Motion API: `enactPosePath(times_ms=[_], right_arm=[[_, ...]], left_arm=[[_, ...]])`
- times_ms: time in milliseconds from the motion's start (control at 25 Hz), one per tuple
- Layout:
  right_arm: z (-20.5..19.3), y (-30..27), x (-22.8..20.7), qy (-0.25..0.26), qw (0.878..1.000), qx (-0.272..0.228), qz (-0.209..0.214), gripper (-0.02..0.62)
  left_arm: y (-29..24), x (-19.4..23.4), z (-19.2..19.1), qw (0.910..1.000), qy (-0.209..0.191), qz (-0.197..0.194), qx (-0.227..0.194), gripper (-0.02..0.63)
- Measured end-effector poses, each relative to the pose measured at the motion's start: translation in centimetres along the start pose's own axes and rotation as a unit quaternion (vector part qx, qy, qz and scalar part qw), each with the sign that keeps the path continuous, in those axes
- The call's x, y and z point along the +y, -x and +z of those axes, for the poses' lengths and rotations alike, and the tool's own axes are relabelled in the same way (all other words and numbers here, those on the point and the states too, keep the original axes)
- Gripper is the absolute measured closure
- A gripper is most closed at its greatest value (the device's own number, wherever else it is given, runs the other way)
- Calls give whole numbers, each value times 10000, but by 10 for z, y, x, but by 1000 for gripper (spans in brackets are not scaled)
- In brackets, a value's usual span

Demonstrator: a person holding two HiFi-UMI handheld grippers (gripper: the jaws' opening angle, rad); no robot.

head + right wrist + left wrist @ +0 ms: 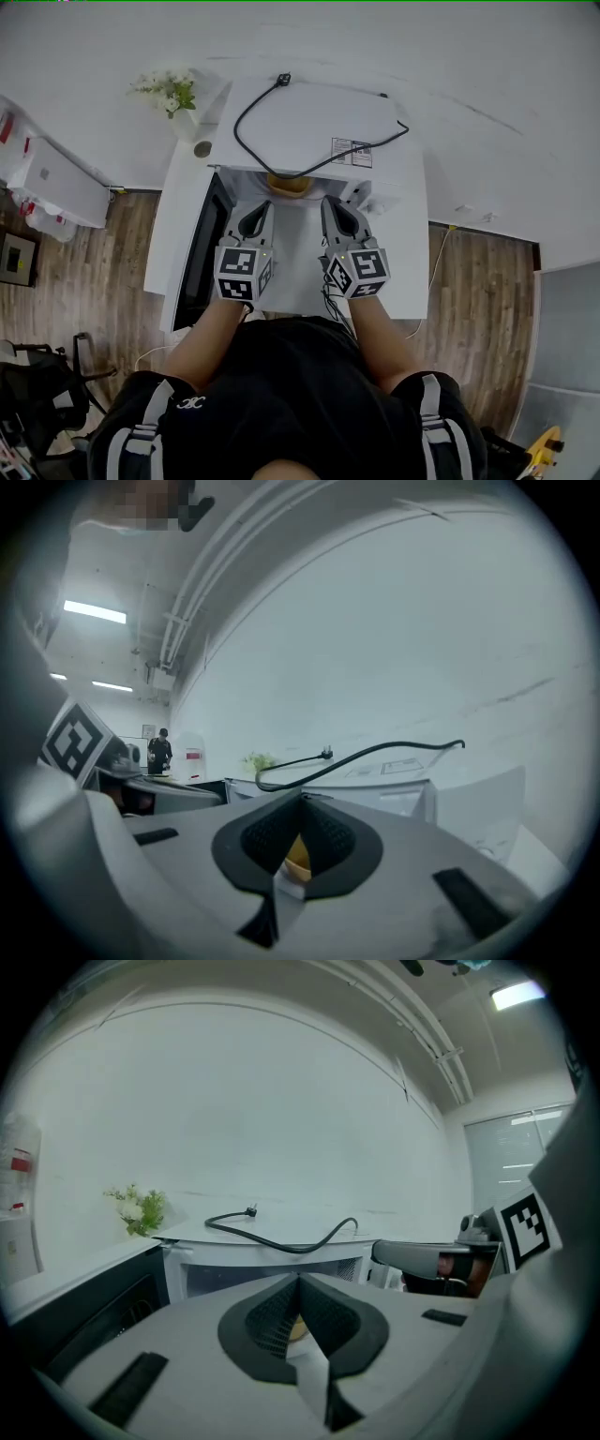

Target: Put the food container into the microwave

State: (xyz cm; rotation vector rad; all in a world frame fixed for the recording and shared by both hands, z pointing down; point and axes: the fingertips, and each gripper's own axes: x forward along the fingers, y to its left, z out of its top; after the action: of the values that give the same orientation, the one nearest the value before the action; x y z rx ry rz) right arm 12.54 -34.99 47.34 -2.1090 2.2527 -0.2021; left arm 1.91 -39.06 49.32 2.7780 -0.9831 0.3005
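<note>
The white microwave [314, 122] stands on a white table [405, 246], its dark door [202, 248] swung open to the left. A yellowish food container [289, 185] sits at the mouth of the oven, just under the top's front edge. My left gripper [260, 206] and right gripper [330, 202] lie side by side in front of the opening, tips pointing at the container and a little short of it. Both are shut with nothing held. In the left gripper view [298, 1281] and the right gripper view [302, 799], a sliver of the container [296, 1328] [296, 855] shows through the hollow behind the closed tips.
A black power cord [281, 141] lies looped on the microwave's top. A small vase of white flowers [169, 91] stands at the table's back left corner. White wall rises behind. Wooden floor lies on both sides of the table, and a person [161, 750] stands far off.
</note>
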Motion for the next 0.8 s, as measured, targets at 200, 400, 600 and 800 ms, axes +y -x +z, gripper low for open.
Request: enactPosePath(times_ms=[200, 400, 600, 800], right_arm=[[12, 19, -15, -26, 9993, -163, -325, 595], [5, 29, -26, -108, 9983, -94, -565, 595], [5, 35, -28, -106, 9978, -91, -642, 595], [5, 38, -27, -124, 9979, -101, -624, 595]], left_arm=[[-5, -10, 3, 9999, -75, -97, -12, 594], [-7, -16, 3, 9998, -112, -140, 9, 594], [-7, -21, 5, 9998, -136, -166, -5, 594], [-6, -25, 4, 9998, -121, -185, -4, 594]])
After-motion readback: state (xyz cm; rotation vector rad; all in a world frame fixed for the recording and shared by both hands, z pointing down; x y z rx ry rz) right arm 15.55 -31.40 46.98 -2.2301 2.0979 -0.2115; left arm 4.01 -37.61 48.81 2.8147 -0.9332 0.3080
